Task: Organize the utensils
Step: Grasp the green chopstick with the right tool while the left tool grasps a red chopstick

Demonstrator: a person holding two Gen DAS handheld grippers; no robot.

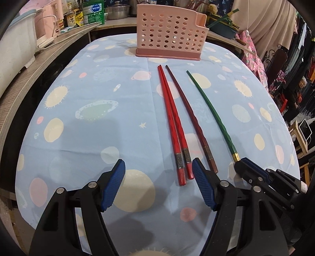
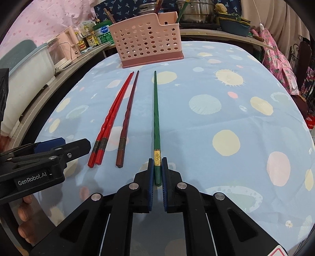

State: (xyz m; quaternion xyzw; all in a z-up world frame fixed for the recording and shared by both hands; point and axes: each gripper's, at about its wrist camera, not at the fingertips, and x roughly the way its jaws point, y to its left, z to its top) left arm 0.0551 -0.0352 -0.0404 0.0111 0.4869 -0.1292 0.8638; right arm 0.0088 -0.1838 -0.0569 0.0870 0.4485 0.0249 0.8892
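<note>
Right wrist view: a green chopstick (image 2: 156,118) lies lengthwise on the planet-print tablecloth (image 2: 226,110), its thick end w/ the gold band caught between the blue pads of the right gripper (image 2: 157,167), which is clenched on it. The stick runs straight away from the fingers, thin tip pointing toward the pink perforated utensil holder (image 2: 146,42) at the far end of the table; tip and holder are apart.

Just left of the green stick, a dark red chopstick (image 2: 128,120) lies roughly parallel, not touching it. Further left, two bright red chopsticks (image 2: 110,120) lie side by side, touching along most of their length. All four have thick ends toward the camera.

Left wrist view: the left gripper (image 1: 158,171) hangs released, jaws wide, nothing between the pads. Its right-hand pad (image 1: 202,187) sits just beside the butt ends of the bright red pair (image 1: 173,126), and the dark red stick (image 1: 189,116) ends just past that finger. The pair lies outside the gap, not between the fingers. At lower right of this view the right gripper (image 1: 242,162) shows closed over the green stick's (image 1: 212,110) gold-banded end.

A few utensils stand in the holder's (image 1: 169,33) back compartment. Behind it: counter w/ bottles (image 2: 89,40), a steel pot (image 2: 195,9). Fingertips of a person's hand (image 2: 24,216) show at the left edge in the right wrist view.
</note>
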